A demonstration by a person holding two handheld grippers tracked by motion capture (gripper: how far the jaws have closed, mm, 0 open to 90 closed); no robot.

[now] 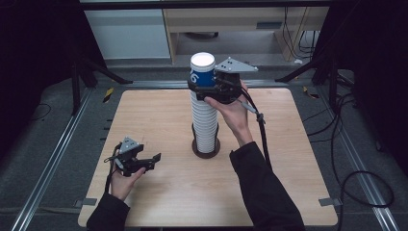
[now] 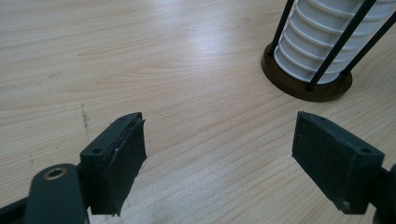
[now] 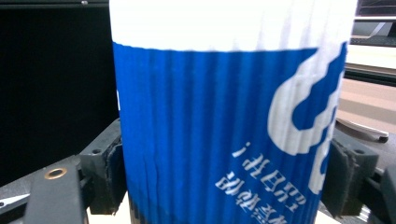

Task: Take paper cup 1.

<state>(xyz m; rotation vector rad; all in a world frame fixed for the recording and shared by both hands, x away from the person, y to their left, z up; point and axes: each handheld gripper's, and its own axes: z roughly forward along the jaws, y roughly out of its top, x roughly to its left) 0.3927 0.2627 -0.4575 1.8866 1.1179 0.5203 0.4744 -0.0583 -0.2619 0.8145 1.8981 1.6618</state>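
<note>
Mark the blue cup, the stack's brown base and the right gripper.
blue cup (image 3: 196, 130): right gripper view, ribbed blue side wall.
brown base (image 2: 299, 88): left gripper view, front rim of the ring.
right gripper (image 1: 211, 86): high view, jaws closed on the cup atop the stack.

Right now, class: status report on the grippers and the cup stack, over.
Right gripper shut on top blue cup. Left gripper open over table. Stack upright in holder. Nothing in the way.

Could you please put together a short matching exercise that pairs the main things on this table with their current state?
Things:
1. blue ribbed paper cup
2. left gripper
3. round brown wooden base
4. right gripper

States:
A. open above bare tabletop
B. upside down atop the white stack
C. closed on the cup
D. resting on the table under the stack

Pairs: 1-B, 2-A, 3-D, 4-C
</note>
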